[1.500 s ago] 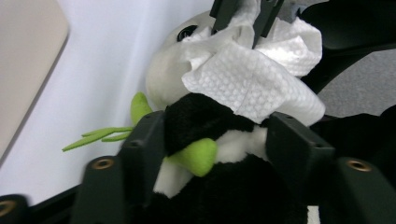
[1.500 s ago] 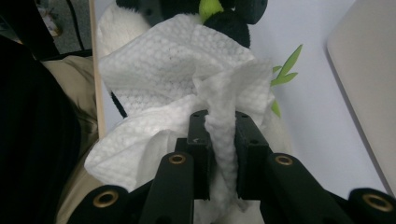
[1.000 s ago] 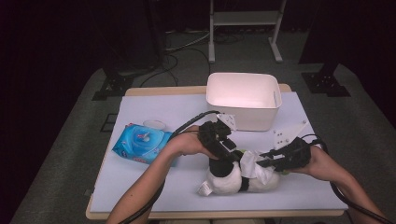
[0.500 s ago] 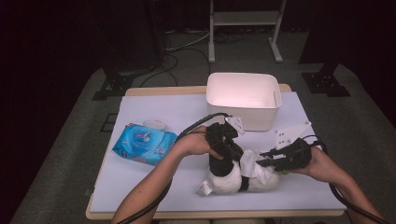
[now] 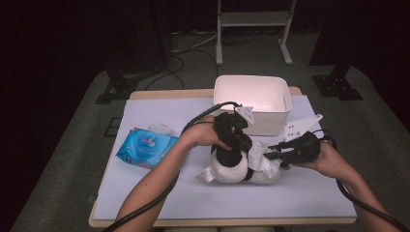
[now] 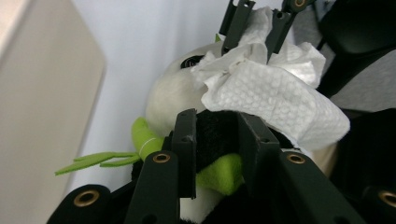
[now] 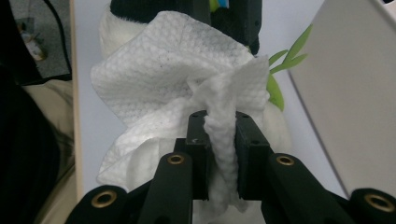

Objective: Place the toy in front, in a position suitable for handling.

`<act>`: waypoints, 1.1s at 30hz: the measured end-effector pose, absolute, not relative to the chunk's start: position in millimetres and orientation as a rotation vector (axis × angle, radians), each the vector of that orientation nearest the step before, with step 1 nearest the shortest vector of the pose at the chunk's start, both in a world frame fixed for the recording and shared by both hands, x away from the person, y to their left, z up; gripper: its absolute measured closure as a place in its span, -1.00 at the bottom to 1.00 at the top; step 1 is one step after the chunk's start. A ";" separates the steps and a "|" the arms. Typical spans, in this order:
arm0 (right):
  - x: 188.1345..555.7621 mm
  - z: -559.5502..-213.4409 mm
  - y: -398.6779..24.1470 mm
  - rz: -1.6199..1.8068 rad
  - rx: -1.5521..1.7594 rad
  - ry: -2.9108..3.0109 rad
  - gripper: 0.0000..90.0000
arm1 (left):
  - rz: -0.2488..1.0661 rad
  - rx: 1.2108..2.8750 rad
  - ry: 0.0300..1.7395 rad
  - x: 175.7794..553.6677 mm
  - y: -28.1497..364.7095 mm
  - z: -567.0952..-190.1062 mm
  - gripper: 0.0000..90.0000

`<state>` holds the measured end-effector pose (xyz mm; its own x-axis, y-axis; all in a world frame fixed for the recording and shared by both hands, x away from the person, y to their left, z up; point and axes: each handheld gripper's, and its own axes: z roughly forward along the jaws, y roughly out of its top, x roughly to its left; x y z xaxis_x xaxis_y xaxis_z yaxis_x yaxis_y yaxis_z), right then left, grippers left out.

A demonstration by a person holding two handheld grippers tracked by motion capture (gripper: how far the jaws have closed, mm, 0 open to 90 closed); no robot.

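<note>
White wipe pinched between right gripper jaws, draped over plush panda

3 cameras: 1 fixed overhead, 1 riding on each gripper.

My high view looks forward and down from above my side of the table, far enough to take in all of it. My left gripper view looks along its 2 jaws, very near the plush panda between them, with the wipe just beyond. My right gripper view faces back along its own jaws at the same wipe, so both share wipe and panda.
</note>
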<state>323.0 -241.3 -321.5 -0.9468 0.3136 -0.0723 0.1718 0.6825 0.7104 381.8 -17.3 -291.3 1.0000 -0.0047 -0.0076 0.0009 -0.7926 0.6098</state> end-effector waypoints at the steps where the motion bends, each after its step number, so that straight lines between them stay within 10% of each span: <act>1: 325.3 -321.0 -240.7 1.118 0.398 2.705 0.72 | -0.001 2.486 -0.001 384.9 -16.6 -290.2 0.56; 33: 310.5 -351.4 -222.7 1.038 0.357 2.835 0.75 | -0.163 2.467 0.048 353.3 15.9 -314.5 0.29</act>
